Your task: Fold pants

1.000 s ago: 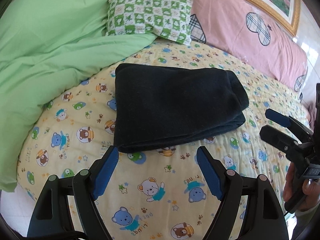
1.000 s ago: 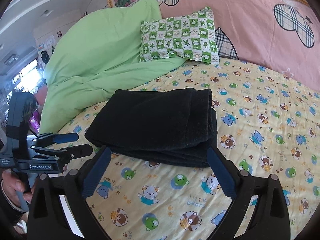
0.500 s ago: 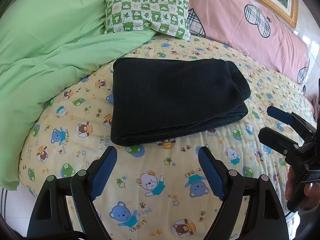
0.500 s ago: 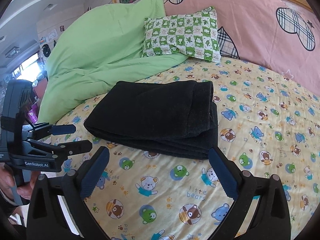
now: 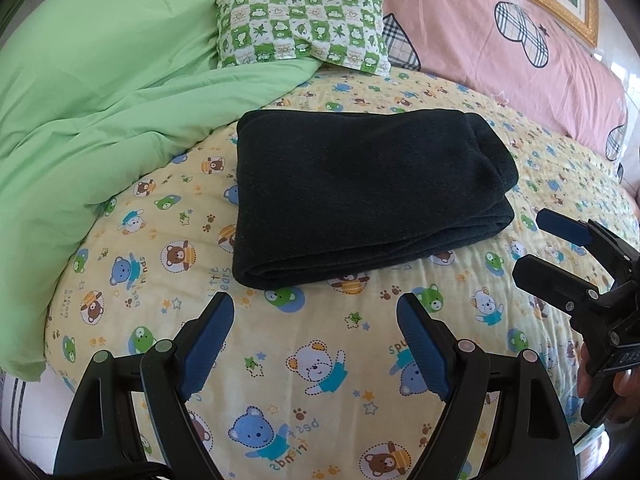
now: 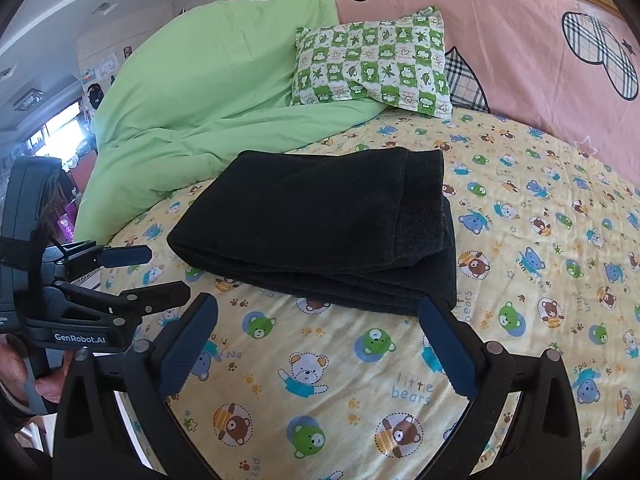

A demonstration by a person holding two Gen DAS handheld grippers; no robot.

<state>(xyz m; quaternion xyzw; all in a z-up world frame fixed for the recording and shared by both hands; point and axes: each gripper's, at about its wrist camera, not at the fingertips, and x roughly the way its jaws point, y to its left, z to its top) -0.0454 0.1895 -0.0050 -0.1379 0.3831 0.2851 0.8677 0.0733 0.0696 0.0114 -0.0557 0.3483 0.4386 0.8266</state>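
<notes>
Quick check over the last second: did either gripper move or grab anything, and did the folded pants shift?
Nothing was taken hold of or let go. The left gripper and right gripper both stay open and empty, short of the pants; the views drift only slightly, with no clear advance or retreat. The pants remain a folded black stack on the bear-print sheet, with the green blanket and checked pillow unchanged.

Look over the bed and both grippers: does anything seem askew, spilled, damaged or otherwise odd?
Nothing stands out. The black pants lie folded in a compact stack on the bear-print sheet, layers roughly aligned. The left gripper and right gripper are open, holding nothing, short of the pants.
</notes>
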